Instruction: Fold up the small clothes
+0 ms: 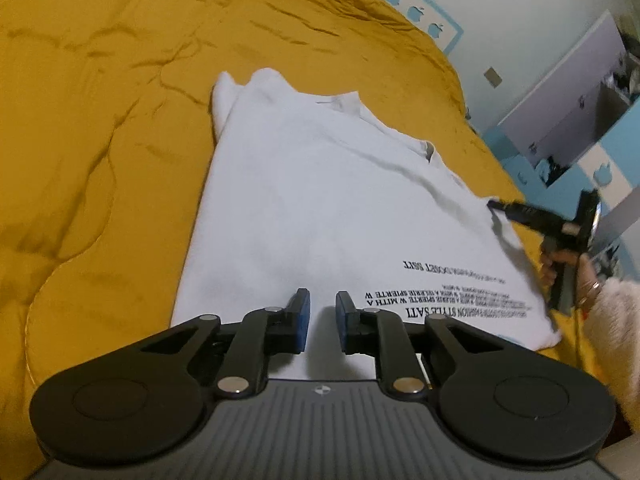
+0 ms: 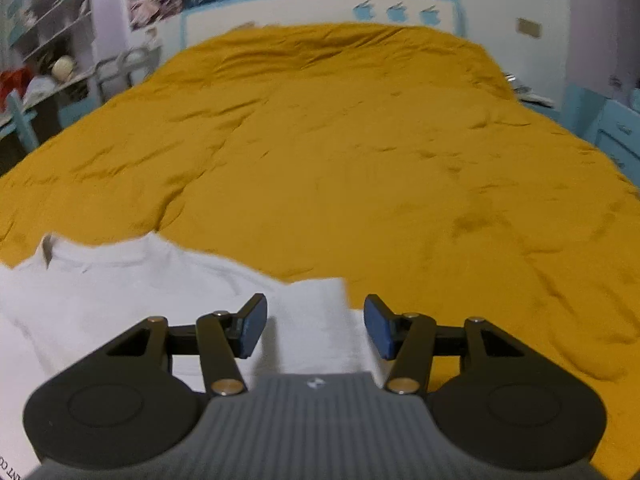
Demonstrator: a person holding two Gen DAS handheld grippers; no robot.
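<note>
A mustard-yellow quilt (image 2: 360, 152) covers the whole bed, rumpled in shallow creases. Behind it stands a white headboard (image 2: 320, 12) edged in blue, bearing three blue apple shapes. Far left in the right wrist view are shelves (image 2: 52, 28) with clutter; far right is a blue cabinet (image 2: 616, 132).

On the near part of the quilt lies a white shirt (image 1: 320, 200), its collar at the far end and black print (image 1: 460, 300) near its hem. Its left sleeve is folded in; the right edge lies along the quilt.

The left gripper (image 1: 322, 320) hovers over the shirt's near hem, jaws a little apart, nothing between them.

The right gripper (image 2: 315, 326) is at the shirt's right edge, above a fold of white cloth; its jaws stand apart and the pads do not press on it. In the left wrist view a hand (image 1: 568, 264) with a fluffy sleeve (image 1: 616, 320) holds that gripper beside the shirt.
</note>
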